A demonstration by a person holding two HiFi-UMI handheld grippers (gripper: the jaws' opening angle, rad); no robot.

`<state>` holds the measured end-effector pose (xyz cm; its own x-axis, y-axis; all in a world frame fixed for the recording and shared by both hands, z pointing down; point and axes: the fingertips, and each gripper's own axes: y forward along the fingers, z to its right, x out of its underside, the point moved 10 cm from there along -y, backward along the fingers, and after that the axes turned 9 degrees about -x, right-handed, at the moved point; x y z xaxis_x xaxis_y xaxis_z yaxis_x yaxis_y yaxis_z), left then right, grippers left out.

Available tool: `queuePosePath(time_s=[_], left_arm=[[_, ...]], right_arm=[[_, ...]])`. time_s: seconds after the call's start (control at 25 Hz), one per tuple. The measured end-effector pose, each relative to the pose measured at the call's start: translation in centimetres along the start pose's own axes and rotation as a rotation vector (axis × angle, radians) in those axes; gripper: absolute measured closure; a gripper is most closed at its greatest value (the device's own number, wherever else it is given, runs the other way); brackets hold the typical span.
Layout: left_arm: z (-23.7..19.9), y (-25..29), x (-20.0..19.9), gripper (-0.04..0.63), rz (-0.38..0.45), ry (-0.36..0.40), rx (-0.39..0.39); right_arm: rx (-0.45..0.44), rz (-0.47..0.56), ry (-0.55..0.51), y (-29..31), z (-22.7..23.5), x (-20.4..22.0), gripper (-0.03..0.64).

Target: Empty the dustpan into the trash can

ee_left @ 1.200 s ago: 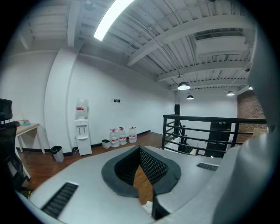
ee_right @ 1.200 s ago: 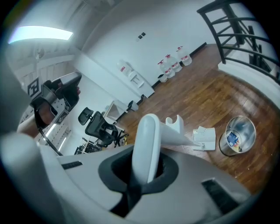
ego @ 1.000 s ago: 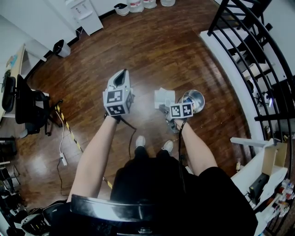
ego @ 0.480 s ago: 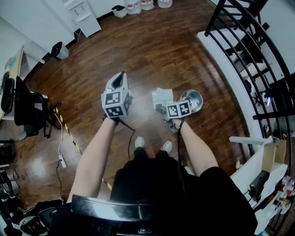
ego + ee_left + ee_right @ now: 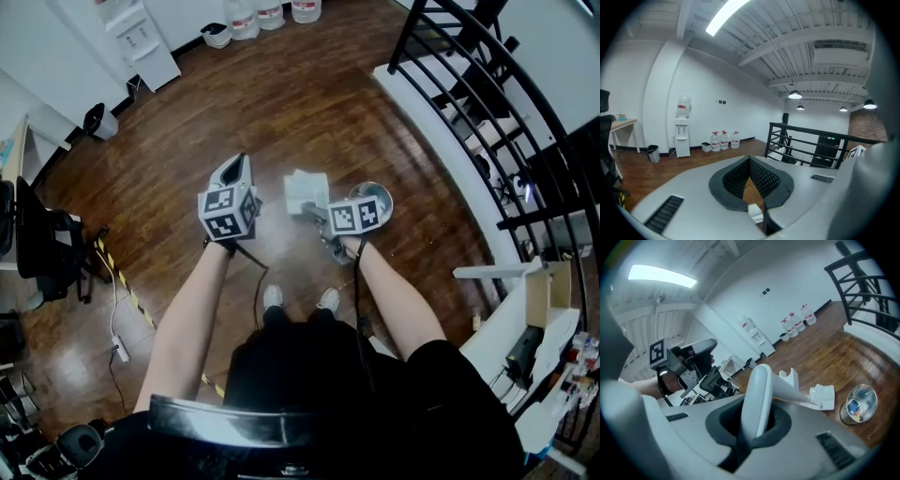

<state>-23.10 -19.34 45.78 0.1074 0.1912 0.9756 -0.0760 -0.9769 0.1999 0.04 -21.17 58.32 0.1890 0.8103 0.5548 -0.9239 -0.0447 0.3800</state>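
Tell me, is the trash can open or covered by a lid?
Open. The right gripper view looks into the trash can: no lid covers it, and something blue lies inside.

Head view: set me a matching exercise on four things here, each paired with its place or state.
Things:
1 dustpan
2 trash can
3 left gripper
4 water jugs

Places or states:
a at the far end of the floor
b fingers shut, nothing between them
c shiny, standing right of the dustpan
d handle clamped in the right gripper

Pairs: 1-d, 2-c, 3-b, 4-a.
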Motion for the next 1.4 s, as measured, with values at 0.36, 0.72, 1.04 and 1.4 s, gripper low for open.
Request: queuePosePath(time_s=[0.36,0.72,1.04,1.4], left_arm=[[3.4,3.1,2.6,0.591,-0.169,-0.207,0.238],[8.1,5.7,5.7,0.591,-0.392,-0.554,0.497],[13.8,6.8,7.0,0.538,-0.532,-0.635,0.665],[20.9,6.3,8.8,0.386,-0.668,-0.741,0.858]], right_arm=[[0.000,0.110,-0.091,-4.4,-5.1,-3.0,0.600],[0.079,0.217,-0.135,-10.0,-9.1,-3.0,0.598],[0.161,0.277,-0.189,-14.1,-12.8,-2.5,0.592],[0.236,0.347,-0.202,-18.9,-16.3,-1.2,0.589]])
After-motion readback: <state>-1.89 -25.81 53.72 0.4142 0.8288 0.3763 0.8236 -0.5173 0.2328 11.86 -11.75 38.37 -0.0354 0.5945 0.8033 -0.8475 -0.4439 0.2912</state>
